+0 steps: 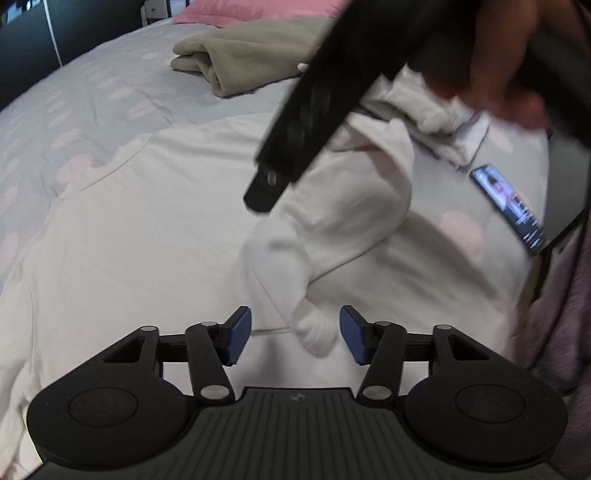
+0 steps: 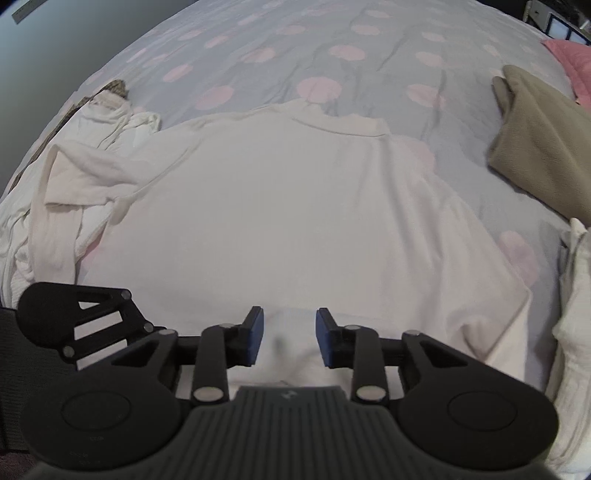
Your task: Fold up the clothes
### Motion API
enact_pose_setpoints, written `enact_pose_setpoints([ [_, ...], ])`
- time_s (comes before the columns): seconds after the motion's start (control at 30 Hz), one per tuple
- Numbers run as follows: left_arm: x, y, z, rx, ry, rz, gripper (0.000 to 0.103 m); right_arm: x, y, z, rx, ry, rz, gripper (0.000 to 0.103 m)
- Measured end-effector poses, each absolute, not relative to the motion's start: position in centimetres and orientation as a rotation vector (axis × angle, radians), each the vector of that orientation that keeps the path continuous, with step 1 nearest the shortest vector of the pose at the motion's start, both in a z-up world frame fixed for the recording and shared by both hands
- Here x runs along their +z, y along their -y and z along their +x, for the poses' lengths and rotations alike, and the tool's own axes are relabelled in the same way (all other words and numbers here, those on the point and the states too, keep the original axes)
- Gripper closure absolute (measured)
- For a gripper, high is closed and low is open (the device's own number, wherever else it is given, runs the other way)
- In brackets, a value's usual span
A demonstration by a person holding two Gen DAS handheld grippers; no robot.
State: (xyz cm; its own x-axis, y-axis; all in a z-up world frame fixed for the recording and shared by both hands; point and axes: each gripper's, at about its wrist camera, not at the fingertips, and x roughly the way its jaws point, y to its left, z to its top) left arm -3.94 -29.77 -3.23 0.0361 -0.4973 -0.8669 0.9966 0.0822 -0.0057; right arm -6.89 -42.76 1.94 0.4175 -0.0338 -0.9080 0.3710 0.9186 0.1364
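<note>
A white long-sleeved top lies spread flat on the bed, collar at the far side; it also shows in the left wrist view. One sleeve is folded across the body, its cuff lying between the blue pads of my open left gripper. My right gripper is open over the top's near hem, with cloth between the pads and nothing gripped. The right gripper's black body crosses the upper left wrist view. The top's other sleeve lies bunched at the left.
The bedcover is grey with pink dots. A folded beige garment lies at the far side, also in the right wrist view. A pink pillow is behind it. More white clothes and a lit phone lie to the right.
</note>
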Motion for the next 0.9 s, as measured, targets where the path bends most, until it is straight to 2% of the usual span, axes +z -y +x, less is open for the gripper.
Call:
enact_pose_setpoints([
  [0.13,-4.0,30.7,-3.4,-1.331,-0.817,0.775,0.089,2.4,44.7,-8.7,-0.318,-1.095,0.360,0.064],
  [0.2,-3.5,30.9,-2.7,-1.328,-0.809,0.751,0.098,2.5,45.5,-9.7,-0.346,-1.091,0.359,0.060],
  [0.67,3.1,29.1,5.5,-1.149,-0.800,0.449,0.100,3.6,51.8,-16.4,-0.634,-0.981,0.377,0.059],
  [0.9,3.2,27.2,9.5,-1.016,-0.829,0.389,0.100,1.1,52.2,-16.4,-0.634,-1.068,0.324,0.059],
])
